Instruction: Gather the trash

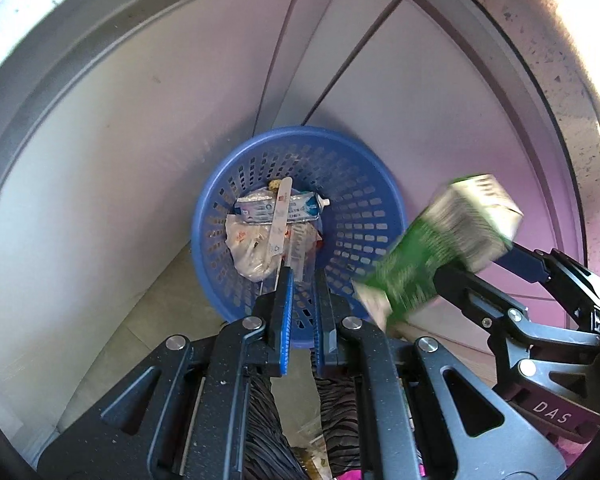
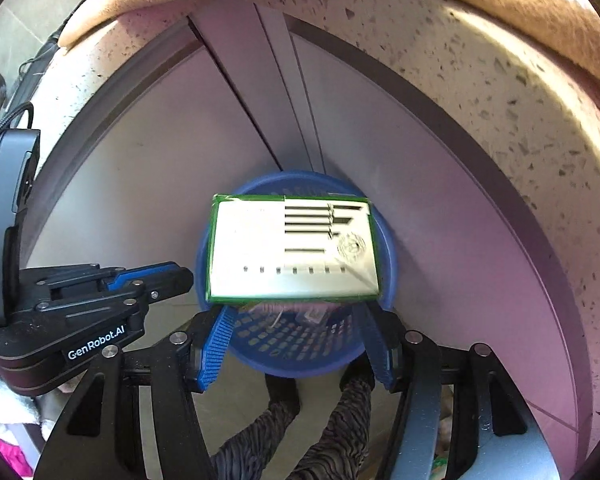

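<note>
Right gripper at bottom centre: jaws part open, green carton at their tips, grip or release unclear. Blue basket directly beneath, already holding wrappers. Left gripper shut, empty. Keep carton centred over basket before letting go

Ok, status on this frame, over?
Left gripper shut, empty. Right gripper open; green carton blurred at its tips, looks released, above blue basket. Nothing in the way.
</note>
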Demonstrator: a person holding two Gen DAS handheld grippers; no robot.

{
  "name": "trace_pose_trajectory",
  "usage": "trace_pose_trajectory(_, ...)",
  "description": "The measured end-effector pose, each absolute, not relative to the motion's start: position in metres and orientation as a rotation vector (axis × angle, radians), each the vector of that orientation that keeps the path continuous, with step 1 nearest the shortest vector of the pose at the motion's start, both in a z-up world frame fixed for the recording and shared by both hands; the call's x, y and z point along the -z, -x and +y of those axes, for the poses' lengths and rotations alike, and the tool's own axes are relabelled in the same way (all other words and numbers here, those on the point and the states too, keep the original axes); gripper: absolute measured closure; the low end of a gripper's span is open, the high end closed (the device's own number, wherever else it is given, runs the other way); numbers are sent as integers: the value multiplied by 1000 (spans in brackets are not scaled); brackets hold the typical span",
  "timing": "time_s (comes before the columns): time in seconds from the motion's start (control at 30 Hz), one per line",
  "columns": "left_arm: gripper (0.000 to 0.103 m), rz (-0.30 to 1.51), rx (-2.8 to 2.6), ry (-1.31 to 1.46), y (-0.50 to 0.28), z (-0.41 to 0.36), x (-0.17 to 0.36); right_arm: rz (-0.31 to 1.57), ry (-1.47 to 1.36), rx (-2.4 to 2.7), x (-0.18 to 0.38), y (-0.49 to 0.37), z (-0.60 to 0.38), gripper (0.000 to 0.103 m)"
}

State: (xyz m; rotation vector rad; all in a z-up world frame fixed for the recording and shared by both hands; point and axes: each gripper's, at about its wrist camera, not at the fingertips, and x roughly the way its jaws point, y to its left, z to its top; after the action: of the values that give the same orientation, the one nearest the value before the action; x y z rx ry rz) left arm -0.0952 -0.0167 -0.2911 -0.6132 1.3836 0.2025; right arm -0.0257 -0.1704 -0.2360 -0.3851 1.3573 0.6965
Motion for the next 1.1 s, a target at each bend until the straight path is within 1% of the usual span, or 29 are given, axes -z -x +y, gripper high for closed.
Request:
trace_pose_trajectory(0.27, 96, 1361, -212, 602, 98, -14, 271, 1335, 394, -703, 230, 18, -166, 43)
trace_pose_trajectory(0.3, 96, 1357, -215, 602, 98, -13, 268, 1334, 391, -705, 229, 18, -166, 43)
trace_pose_trajectory(0.37, 91, 1348, -225, 604, 99, -11, 264, 1331, 393, -706, 227, 17, -168, 43)
trace_pose_trajectory(0.5, 91, 1328, -234, 603, 103, -9, 252, 1331, 383, -706, 219, 18, -168, 43)
trace_pose_trajectory(0.77, 91, 1258, -233, 584, 109, -6, 213, 1282, 370, -747, 181, 26, -173, 43)
trace_pose_trajectory(1.1, 91, 1119, -225, 523, 111, -7, 139, 1172, 337, -800, 118, 27, -188, 41)
